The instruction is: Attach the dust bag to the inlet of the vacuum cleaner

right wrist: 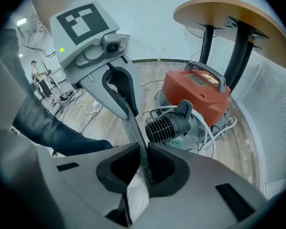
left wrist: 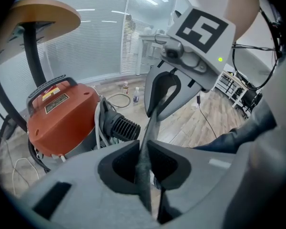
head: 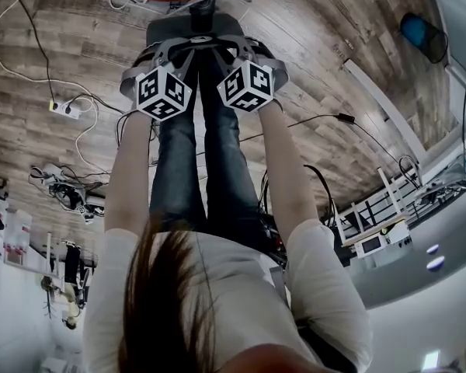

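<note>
Your left gripper (left wrist: 142, 152) is pinched narrow on the thin edge of the grey fabric dust bag (left wrist: 149, 128). Your right gripper (right wrist: 144, 162) is closed just as tightly on the same edge, so the bag runs taut between the two. It is held on your side of the orange-red vacuum cleaner (left wrist: 62, 113). The black ribbed hose cuff (left wrist: 124, 127) sits at the vacuum's near side, facing the bag. Behind the vacuum rises a round wooden-topped table (left wrist: 43, 11) on dark legs.
</note>
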A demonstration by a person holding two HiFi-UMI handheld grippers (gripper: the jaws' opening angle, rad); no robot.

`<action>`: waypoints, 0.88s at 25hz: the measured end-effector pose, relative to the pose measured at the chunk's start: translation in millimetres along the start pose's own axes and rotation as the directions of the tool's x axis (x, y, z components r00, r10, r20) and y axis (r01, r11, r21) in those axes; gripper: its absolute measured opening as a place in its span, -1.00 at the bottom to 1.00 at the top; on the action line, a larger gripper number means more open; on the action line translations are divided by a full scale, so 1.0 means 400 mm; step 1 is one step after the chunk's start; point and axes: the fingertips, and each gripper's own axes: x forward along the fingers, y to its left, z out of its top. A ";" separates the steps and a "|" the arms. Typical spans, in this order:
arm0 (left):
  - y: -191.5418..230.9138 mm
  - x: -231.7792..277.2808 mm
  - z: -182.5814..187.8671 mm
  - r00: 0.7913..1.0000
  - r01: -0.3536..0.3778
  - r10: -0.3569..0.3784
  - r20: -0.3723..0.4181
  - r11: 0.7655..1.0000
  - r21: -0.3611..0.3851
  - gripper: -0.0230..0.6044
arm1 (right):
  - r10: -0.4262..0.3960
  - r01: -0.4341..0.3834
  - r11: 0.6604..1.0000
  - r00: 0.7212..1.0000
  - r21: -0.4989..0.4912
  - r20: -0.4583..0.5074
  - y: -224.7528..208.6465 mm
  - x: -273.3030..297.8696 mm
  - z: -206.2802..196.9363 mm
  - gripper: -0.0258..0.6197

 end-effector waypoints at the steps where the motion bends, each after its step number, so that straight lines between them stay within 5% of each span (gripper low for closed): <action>1: 0.001 0.004 0.000 1.000 0.000 0.000 0.001 1.000 0.001 -0.79 | -0.002 0.002 1.000 1.000 0.000 -0.001 -0.002 0.002 -0.003 -0.78; 22: 0.046 0.033 0.007 0.999 -0.033 0.033 0.001 0.999 0.029 -0.79 | -0.033 0.033 0.999 0.999 0.007 0.001 -0.048 0.027 -0.004 -0.78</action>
